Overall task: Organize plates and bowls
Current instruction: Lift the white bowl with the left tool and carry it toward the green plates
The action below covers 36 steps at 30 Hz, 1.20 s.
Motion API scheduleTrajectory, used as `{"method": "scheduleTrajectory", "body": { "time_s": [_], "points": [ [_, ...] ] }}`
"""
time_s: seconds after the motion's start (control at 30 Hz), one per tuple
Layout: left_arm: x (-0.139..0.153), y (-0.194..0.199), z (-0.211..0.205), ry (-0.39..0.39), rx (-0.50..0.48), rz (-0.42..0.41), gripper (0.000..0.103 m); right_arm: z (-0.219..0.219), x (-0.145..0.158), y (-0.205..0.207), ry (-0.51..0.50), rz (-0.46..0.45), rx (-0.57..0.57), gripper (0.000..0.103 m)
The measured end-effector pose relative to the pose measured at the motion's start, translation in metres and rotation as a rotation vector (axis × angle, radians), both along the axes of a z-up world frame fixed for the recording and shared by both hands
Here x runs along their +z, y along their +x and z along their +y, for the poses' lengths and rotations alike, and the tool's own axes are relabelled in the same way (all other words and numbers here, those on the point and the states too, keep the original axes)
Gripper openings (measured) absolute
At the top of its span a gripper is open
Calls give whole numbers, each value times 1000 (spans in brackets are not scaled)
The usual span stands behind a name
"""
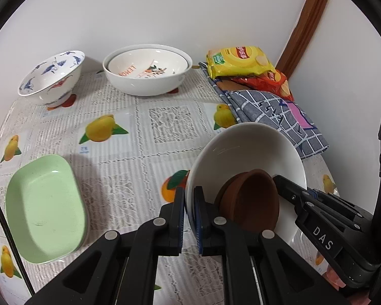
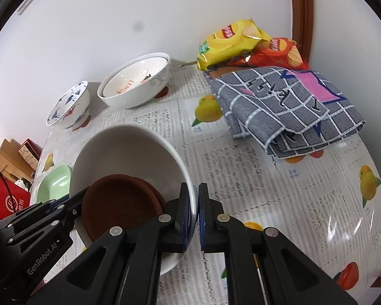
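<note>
A large white bowl (image 1: 241,147) hangs tilted above the table with two stacked brown saucers (image 1: 251,200) lying inside it. My left gripper (image 1: 189,198) is shut on the bowl's left rim. In the right wrist view, my right gripper (image 2: 194,195) is shut on the opposite rim of the same white bowl (image 2: 127,147), and the brown saucers (image 2: 119,203) rest against its lower wall. Each gripper's black body shows at the edge of the other's view.
A pale green oblong dish (image 1: 45,208) lies at the table's left. At the back stand a blue-patterned footed bowl (image 1: 50,76) and two nested white bowls (image 1: 147,68). Chip bags (image 1: 238,62) and a folded checked cloth (image 1: 274,117) fill the back right corner. Boxes (image 2: 10,167) sit beyond the table's left edge.
</note>
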<state>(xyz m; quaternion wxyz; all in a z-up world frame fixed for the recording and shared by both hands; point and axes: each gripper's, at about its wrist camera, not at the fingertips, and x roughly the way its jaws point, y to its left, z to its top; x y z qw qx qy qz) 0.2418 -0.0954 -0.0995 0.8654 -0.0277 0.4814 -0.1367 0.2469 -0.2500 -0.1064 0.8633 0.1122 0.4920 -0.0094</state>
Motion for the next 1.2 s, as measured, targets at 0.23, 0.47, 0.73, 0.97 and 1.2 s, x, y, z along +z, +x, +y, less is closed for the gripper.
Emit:
{"method": "scheduleTrajectory", "body": {
  "time_s": [0.23, 0.47, 0.73, 0.97, 1.2],
  "points": [
    [8, -1, 15, -3, 17, -16, 8, 15, 8, 1, 1, -14, 16, 7],
    [10, -1, 29, -2, 33, -23, 8, 30, 9, 4, 6, -19, 29, 7],
    [15, -1, 46, -5, 55, -32, 8, 47, 13, 8, 5, -28, 48, 7],
    [17, -1, 64, -10, 81, -37, 8, 64, 15, 12, 4, -34, 69, 7],
    [17, -2, 85, -9, 113, -38, 8, 86, 13, 15, 5, -35, 98, 7]
  ]
}}
